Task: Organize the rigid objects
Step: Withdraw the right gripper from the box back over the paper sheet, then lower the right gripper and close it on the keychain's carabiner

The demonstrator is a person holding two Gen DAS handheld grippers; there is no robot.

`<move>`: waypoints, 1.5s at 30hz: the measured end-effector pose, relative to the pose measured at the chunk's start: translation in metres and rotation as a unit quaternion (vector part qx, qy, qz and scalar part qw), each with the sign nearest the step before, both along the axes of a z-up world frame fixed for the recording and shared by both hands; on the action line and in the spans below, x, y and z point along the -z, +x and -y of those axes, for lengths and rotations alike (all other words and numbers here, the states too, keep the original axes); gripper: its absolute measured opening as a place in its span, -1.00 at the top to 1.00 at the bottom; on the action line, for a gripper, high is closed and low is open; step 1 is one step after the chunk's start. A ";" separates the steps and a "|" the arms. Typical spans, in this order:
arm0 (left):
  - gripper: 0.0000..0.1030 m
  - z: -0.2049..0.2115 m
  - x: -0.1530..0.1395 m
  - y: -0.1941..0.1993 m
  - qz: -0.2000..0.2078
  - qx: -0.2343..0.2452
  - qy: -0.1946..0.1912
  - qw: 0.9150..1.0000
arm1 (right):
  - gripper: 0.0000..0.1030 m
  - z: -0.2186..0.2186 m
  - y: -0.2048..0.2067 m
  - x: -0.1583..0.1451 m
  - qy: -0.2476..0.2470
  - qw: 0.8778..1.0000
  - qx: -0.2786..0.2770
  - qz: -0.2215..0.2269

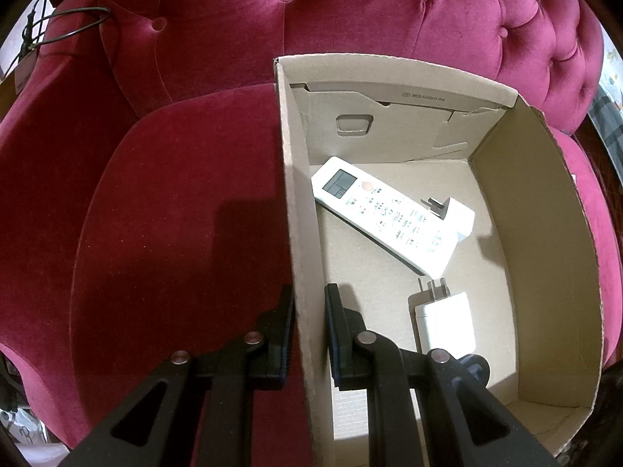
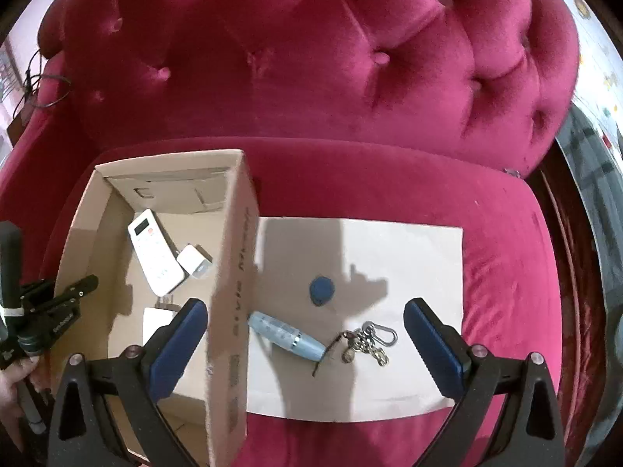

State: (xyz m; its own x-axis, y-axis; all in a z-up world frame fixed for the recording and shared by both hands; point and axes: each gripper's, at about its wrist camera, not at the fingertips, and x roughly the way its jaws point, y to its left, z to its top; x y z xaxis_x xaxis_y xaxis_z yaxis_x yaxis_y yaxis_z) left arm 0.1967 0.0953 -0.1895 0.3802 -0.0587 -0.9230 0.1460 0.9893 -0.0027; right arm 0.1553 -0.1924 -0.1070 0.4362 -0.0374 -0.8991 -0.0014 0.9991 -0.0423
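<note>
The left hand-held gripper [image 1: 309, 334] is clamping the box [image 1: 290, 210] by its side wall, one finger outside and one inside, while the right hand-held gripper [image 2: 305, 334] is hanging over the sheet [image 2: 420, 249] on the sofa [image 2: 350, 78] with its jaws spread wide and nothing between them. Already lying in the box are the remote [image 1: 383, 214] and two chargers [image 1: 446, 325]; the tube [image 2: 286, 334], the keychain [image 2: 372, 342] and the blue tag [image 2: 321, 290] are waiting on the sheet. Risks, as I judge them: the tube is lying close to the box wall, so a wide-open finger coming down could be striking the cardboard and shoving the box against the left grip; the round tube may be rolling away from a skewed pinch; the keychain's loose links may be slipping out. The left view is showing the clamp on the wall and the box floor closely, but none of the sheet. The right view alone is showing the remaining things.
</note>
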 end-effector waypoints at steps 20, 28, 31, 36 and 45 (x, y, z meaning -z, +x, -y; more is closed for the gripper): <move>0.69 0.000 -0.001 0.001 0.000 0.000 0.001 1.000 | -0.99 0.059 -0.040 0.072 0.005 0.997 0.076 -0.020; 0.69 0.002 0.001 0.000 0.000 -0.001 0.000 1.000 | -0.99 0.074 -0.048 0.101 -0.006 0.996 0.082 -0.032; 0.69 0.003 0.001 -0.001 0.001 0.000 0.002 1.000 | -0.99 0.080 -0.047 0.109 -0.002 0.996 0.086 -0.036; 0.69 0.002 0.001 -0.001 0.001 -0.001 0.001 1.000 | -0.99 0.085 -0.042 0.118 0.010 0.995 0.089 -0.045; 0.69 0.002 0.001 -0.001 0.001 -0.001 0.001 1.000 | -0.99 0.087 -0.024 0.134 0.001 0.995 0.086 -0.056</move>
